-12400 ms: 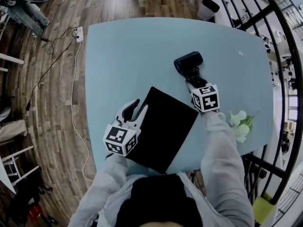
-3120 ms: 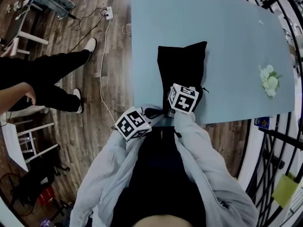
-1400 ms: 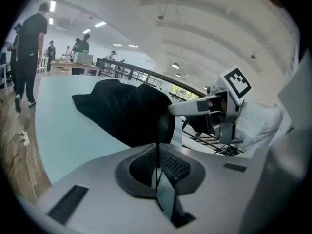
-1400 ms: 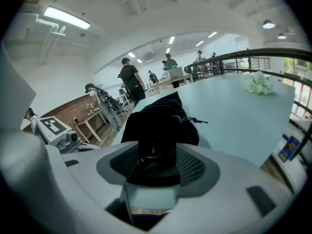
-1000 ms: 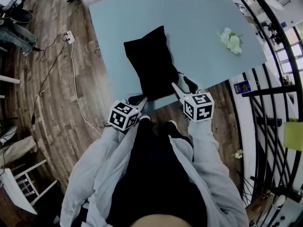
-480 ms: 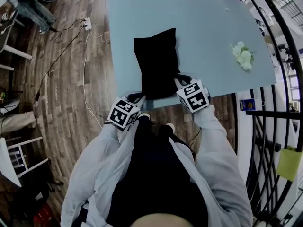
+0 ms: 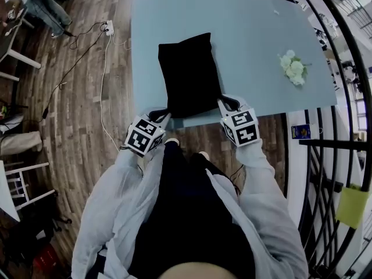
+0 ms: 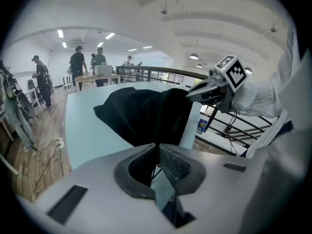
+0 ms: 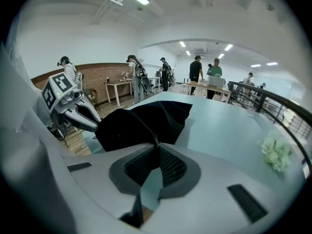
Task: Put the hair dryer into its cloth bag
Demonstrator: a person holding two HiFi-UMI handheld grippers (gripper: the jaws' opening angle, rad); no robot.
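Observation:
The black cloth bag [image 7: 189,74] lies bulging on the pale blue table [image 7: 250,39], its near end at the table's front edge. No hair dryer is in sight. My left gripper [image 7: 164,116] is at the bag's near left corner. In the left gripper view [image 8: 157,152] it is shut on a fold of the bag [image 8: 141,116]. My right gripper [image 7: 224,103] is at the near right corner. Its jaws have just been closing. In the right gripper view [image 9: 157,152] they pinch a thin strip of the bag [image 9: 146,118].
A small bunch of white flowers [image 7: 292,67] lies on the table's right side. A power strip with its cable [image 7: 107,27] lies on the wooden floor at the left. A black railing [image 7: 343,68] runs along the right. People [image 8: 78,67] stand at far tables.
The right gripper's jaws stood open at the bag's near right corner and have closed on the cloth. The left gripper has kept its hold on the near left corner.

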